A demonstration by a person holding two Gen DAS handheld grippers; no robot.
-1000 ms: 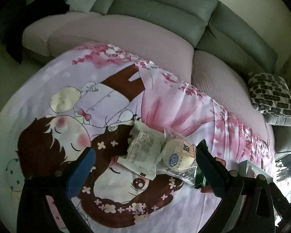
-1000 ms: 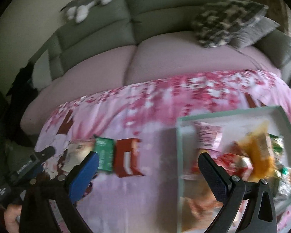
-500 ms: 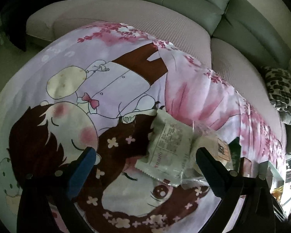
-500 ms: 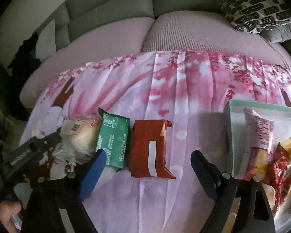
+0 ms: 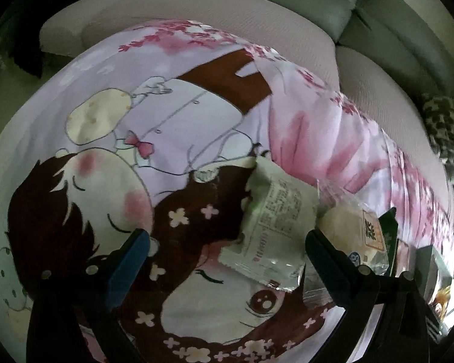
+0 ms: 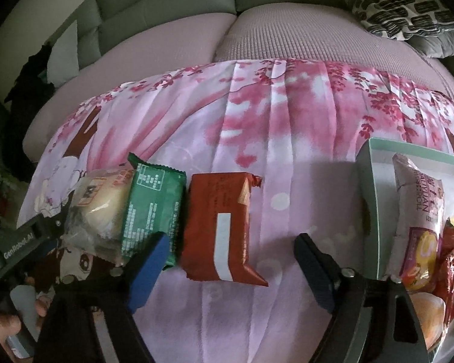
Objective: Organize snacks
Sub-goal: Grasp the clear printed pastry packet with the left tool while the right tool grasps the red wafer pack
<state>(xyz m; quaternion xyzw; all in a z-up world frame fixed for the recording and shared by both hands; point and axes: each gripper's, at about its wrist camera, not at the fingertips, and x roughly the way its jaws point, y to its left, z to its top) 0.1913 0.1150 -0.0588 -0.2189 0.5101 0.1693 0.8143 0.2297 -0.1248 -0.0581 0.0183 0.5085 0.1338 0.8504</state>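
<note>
Both tongs spread wide, nothing pinched. My right gripper (image 6: 230, 260) has swung off the tray (image 6: 366, 181) in the last sec and dropped over the red pkt (image 6: 224, 227), which now sits between the fingers, untouched; green pkt (image 6: 151, 208) just beside. My left gripper (image 5: 227, 242) has closed in on the white pkt (image 5: 272, 224), clear-wrapped bun (image 5: 345, 224) touching it. Looks like two pickups are next; tray's already part full.

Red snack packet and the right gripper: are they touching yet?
Apart. The right wrist view shows the red packet lying on the pink cloth between the open fingers of the right gripper, with cloth visible on both sides of it.
</note>
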